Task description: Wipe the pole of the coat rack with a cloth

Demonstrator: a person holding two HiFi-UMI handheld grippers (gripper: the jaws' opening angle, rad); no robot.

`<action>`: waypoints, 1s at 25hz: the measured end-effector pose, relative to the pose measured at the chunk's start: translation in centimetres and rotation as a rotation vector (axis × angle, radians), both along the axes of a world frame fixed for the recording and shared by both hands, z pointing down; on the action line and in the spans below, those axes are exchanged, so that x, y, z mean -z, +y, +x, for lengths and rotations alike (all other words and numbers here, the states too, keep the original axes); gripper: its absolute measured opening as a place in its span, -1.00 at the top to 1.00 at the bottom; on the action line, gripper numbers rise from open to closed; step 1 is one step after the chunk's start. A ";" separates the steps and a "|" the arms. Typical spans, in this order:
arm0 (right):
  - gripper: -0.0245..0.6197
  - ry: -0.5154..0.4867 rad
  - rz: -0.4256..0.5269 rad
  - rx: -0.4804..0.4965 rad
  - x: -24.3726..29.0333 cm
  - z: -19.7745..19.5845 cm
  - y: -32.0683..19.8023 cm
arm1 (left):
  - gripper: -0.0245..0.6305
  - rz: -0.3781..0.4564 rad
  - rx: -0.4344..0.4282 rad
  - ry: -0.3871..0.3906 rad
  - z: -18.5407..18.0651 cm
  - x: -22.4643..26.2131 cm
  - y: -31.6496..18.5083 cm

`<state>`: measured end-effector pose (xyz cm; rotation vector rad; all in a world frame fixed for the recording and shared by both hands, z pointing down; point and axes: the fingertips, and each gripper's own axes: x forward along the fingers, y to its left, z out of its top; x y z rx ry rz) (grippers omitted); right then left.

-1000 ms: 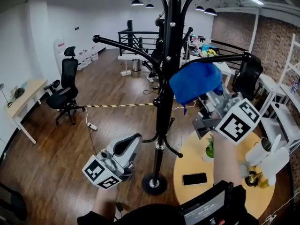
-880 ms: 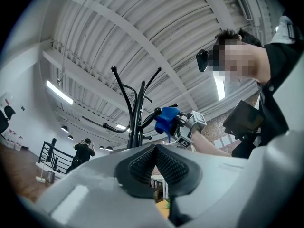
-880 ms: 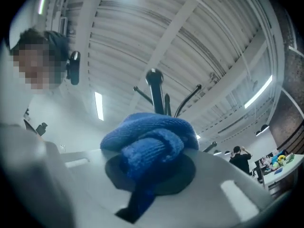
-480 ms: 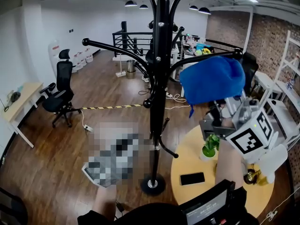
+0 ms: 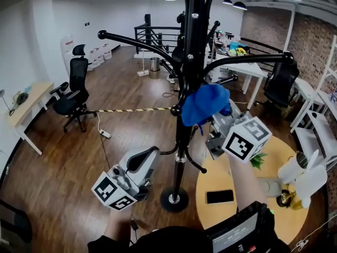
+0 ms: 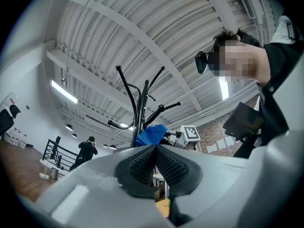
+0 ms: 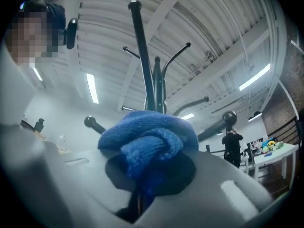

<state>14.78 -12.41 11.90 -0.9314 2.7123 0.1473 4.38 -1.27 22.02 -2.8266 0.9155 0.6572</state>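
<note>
So the tall black metal coat rack pole (image 5: 183,138) stands on the wood floor just off the left edge of the round yellow table (image 5: 208,178). The bunched blue knit cloth (image 5: 205,104) looks pressed against the pole's right side, about halfway up and right under where the curved hook arms branch out. The right gripper (image 5: 217,124) has its jaws clamped tight on the cloth, with a wad bulging out in front. The left gripper (image 6: 155,161) hangs low on the pole's left side, jaws closed together with nothing between them. My take for wiping well: keep that clamp firm, push the wad into the pole so it wraps partway round, then run long strokes up and down. Work round to the far side too, and watch the hook arms don't snag the fabric. The idle gripper could steady the rack if it wobbles. Count: one rack, one cloth, two grippers, one black phone (image 5: 219,196) near the table's left edge.
</note>
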 end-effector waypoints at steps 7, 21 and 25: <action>0.85 0.155 -0.295 0.019 -14.9 0.5 -1.4 | 0.95 -0.041 -0.008 -0.004 0.8 -1.2 -0.6; 0.85 0.756 -0.656 0.120 -29.3 2.9 4.8 | 0.95 -0.071 -0.104 -0.011 4.2 -2.3 -1.6; 0.85 0.739 -0.670 0.124 -29.3 3.3 4.8 | 0.95 -0.070 -0.115 -0.008 4.7 -2.3 -1.9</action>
